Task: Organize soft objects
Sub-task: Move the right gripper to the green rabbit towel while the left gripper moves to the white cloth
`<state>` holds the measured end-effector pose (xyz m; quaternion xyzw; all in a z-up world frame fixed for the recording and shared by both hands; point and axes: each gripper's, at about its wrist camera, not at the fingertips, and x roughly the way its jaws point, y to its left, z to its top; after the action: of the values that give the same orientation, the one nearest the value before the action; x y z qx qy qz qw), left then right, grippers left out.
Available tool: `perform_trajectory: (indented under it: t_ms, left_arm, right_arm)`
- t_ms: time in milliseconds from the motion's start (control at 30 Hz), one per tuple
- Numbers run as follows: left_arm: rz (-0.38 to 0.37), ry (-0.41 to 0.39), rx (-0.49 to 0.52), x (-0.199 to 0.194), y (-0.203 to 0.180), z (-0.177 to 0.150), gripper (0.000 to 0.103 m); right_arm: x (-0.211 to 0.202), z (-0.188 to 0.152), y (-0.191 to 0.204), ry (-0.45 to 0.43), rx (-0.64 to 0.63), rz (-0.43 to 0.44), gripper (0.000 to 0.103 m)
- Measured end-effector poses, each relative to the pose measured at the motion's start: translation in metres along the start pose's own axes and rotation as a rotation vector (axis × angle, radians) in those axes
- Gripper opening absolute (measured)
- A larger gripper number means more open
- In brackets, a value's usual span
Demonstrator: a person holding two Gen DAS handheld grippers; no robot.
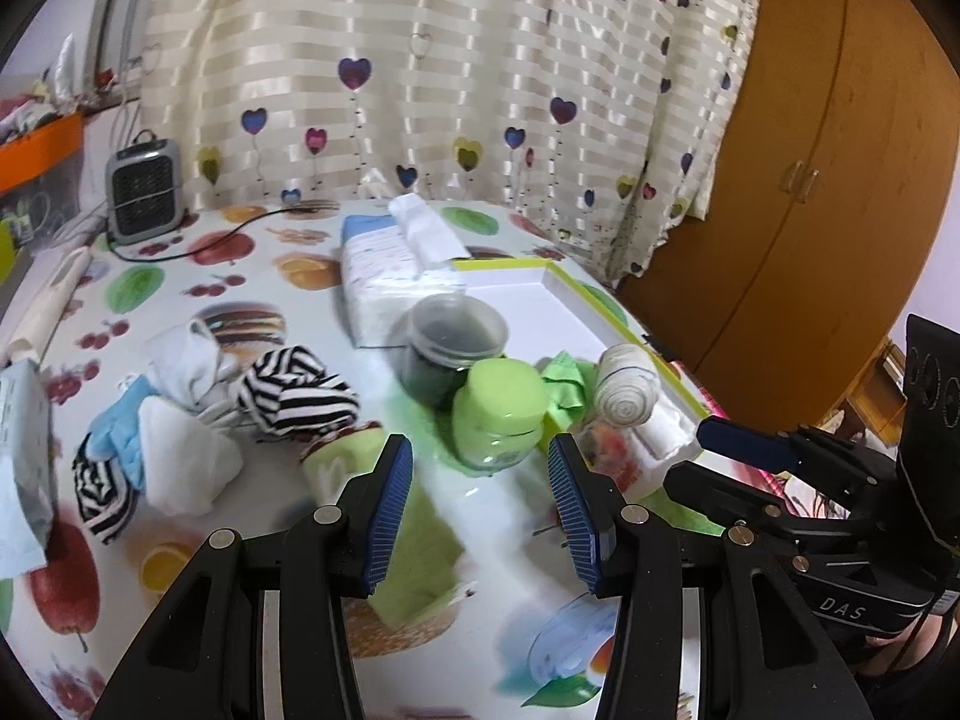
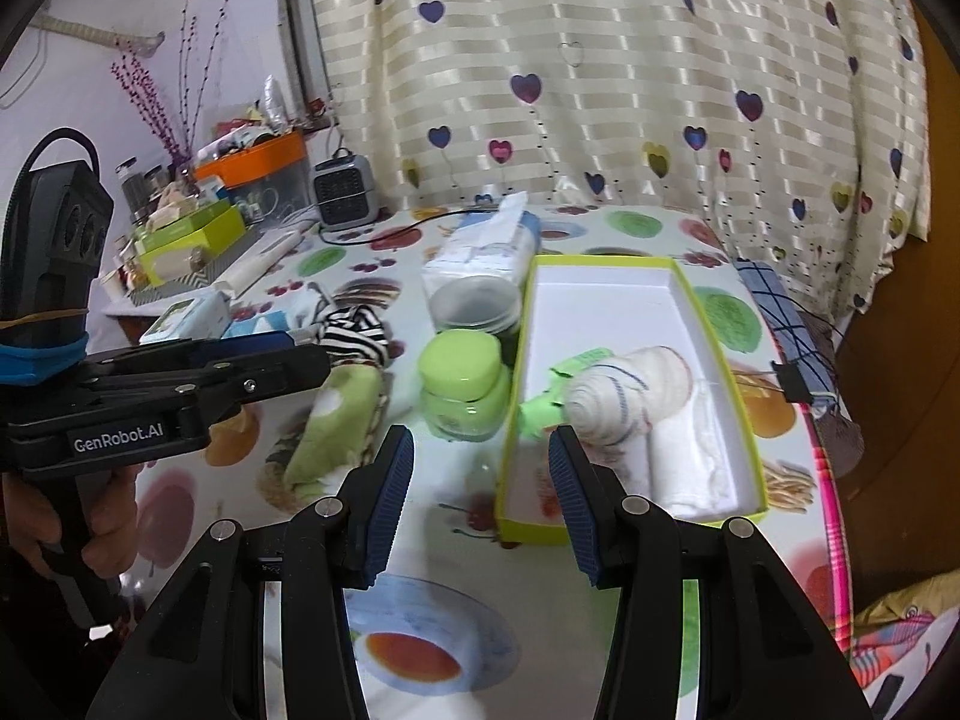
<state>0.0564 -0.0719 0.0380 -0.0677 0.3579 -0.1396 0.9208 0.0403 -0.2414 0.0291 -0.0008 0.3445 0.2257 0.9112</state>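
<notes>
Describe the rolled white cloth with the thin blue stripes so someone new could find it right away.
Start at the long white tray with lime-green edges on the fruit-print tablecloth. At its near end lies the rolled white cloth, spiral end facing the camera. Unlike the plain folded white towel beside it and the green cloth, it is a tight roll with thin blue lines.

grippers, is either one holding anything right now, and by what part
Nothing is held. The left tool and right tool both stand open with only the table showing between their pads.
</notes>
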Motion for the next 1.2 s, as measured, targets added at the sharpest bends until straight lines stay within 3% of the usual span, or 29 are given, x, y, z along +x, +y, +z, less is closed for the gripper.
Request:
perform_trajectory:
  t_ms: [1200]
  left_arm:
    - [0.096,-0.001,-0.158,-0.021,0.089,-0.031,0.046]
  right_arm:
    - [0.048,0.006,0.069,0.094,-0.082,0.114,0.048]
